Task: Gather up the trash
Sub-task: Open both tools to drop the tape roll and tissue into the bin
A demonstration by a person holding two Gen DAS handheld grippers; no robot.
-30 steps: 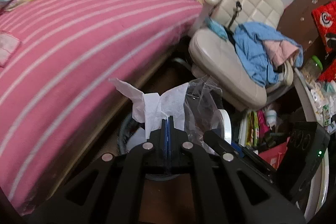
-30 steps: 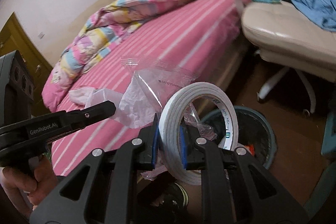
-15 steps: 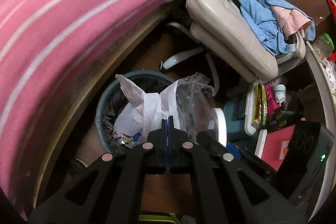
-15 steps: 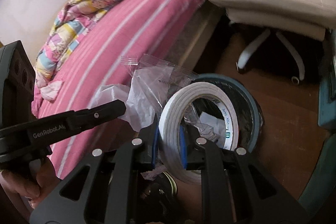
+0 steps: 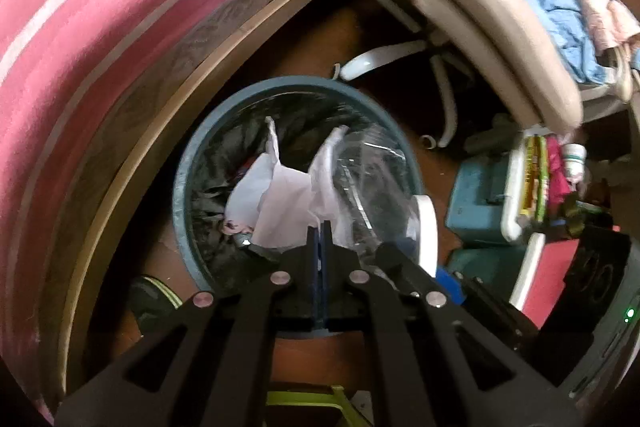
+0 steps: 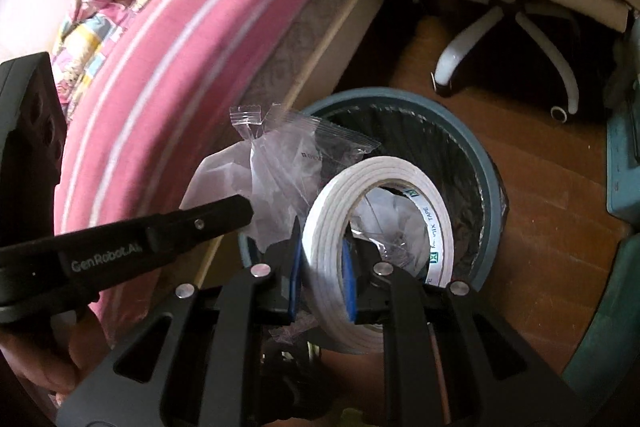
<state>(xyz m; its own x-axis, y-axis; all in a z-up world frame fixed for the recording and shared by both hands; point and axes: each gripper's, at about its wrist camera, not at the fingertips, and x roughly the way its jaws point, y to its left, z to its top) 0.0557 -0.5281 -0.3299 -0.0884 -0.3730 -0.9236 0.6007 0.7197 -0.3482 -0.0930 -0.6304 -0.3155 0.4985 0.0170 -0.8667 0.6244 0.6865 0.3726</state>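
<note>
Bin point(image 5: 188, 163) now lies directly under both grippers; left gripper point(image 5: 319, 227) pinches tissue point(image 5: 280, 199), right gripper point(image 6: 322, 263) pinches tape roll point(image 6: 360, 187), so I judge release is next.

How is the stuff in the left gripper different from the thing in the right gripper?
The left gripper pinches a crumpled white tissue and a clear plastic wrapper, both thin and limp; the right gripper clamps a white tape roll, a rigid ring. The left jaws are nearly closed on the tissue, while the right jaws stand apart across the roll's width. Both loads hang over the blue trash bin, not yet dropped.
</note>
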